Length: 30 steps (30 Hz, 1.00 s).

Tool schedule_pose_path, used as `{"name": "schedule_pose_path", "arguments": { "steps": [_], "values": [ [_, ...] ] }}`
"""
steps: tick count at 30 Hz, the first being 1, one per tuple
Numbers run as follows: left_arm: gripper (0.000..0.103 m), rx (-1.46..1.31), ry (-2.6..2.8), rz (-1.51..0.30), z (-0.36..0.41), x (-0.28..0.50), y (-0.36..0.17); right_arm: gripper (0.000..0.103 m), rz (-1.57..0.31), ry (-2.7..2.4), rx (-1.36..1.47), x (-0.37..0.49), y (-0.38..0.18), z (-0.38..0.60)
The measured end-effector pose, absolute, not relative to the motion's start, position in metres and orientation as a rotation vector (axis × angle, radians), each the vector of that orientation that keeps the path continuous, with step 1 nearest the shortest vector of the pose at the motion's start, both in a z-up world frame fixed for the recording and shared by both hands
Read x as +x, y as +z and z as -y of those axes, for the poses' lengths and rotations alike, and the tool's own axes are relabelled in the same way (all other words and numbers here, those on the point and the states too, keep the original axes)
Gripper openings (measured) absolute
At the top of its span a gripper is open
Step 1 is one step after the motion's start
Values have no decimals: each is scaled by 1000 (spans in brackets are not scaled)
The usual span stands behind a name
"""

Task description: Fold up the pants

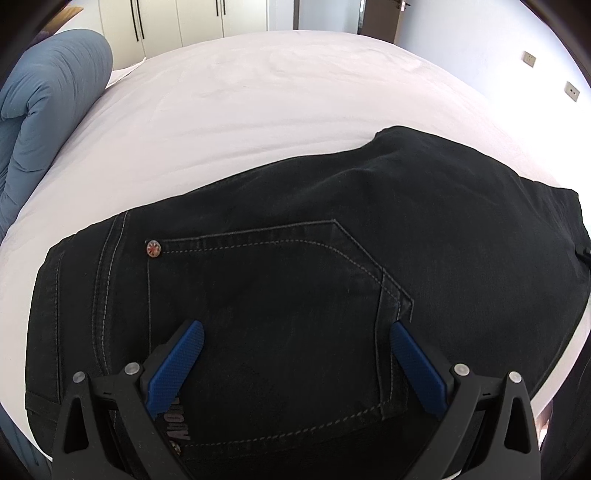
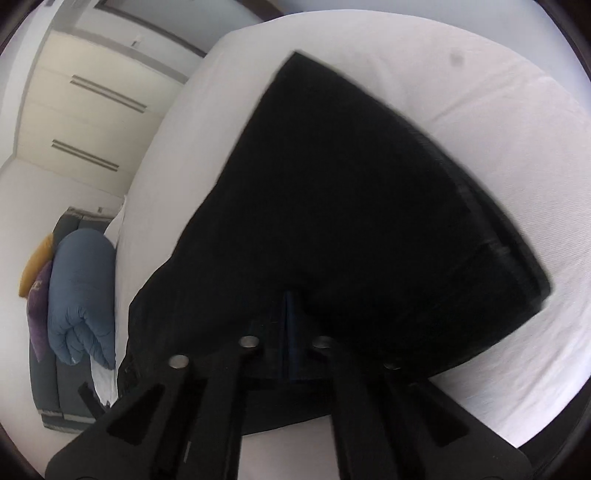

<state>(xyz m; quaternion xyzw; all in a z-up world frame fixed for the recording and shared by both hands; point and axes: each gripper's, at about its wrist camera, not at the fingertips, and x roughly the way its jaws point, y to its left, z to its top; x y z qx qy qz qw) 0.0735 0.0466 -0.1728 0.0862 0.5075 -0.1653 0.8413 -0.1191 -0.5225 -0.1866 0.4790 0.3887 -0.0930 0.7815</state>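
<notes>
Black jeans (image 1: 332, 221) lie folded on the white bed (image 1: 258, 92), back pocket up, with a round metal rivet (image 1: 153, 247) at the pocket corner. My left gripper (image 1: 295, 326) hovers over that pocket, open, its blue pads (image 1: 184, 362) wide apart and nothing between them. In the right wrist view the same jeans (image 2: 351, 203) spread out as a dark wedge on the bed (image 2: 480, 110). My right gripper (image 2: 290, 299) is shut, pads pressed together at the near edge of the jeans. Whether any fabric is pinched between them I cannot tell.
A rolled blue duvet (image 1: 48, 110) lies at the bed's left end, and in the right wrist view this duvet (image 2: 81, 295) sits beside purple (image 2: 38, 306) and yellow (image 2: 35, 266) cushions. Cream wardrobe doors (image 1: 184, 22) stand beyond the bed. Wall sockets (image 1: 530, 59) are on the right.
</notes>
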Motion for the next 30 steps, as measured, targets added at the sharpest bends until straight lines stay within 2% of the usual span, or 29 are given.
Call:
{"name": "schedule_pose_path", "arguments": {
  "steps": [3,5,7,11,14,17,20,24,26,30],
  "values": [
    [103,210,-340,-1071,-50,64,-173,0,-847,-325,980,-136,-169,540],
    [103,214,-307,-1078,-55,59,-169,9,-887,-378,865,-131,-146,531],
    [91,214,-272,-1072,-53,52,-158,8,-911,-241,798,-116,-125,496],
    [91,118,-331,-1020,-43,38,-132,8,-1039,75,483,-61,-103,371],
    [91,74,-360,-1000,-28,37,-131,8,-1088,161,371,-31,-115,312],
    [91,164,-362,-1110,-18,38,-160,8,-1270,135,290,-7,-155,281],
    [91,199,-372,-1109,-28,34,-165,8,-1218,160,246,-34,-151,274],
    [91,237,-382,-1121,-43,26,-160,8,-1219,190,344,-56,-147,290],
    [89,255,-367,-1124,-44,26,-152,8,-1226,176,309,-57,-132,296],
    [88,175,-393,-1058,-30,35,-120,9,-1089,238,399,-50,-92,315]
  ]
}}
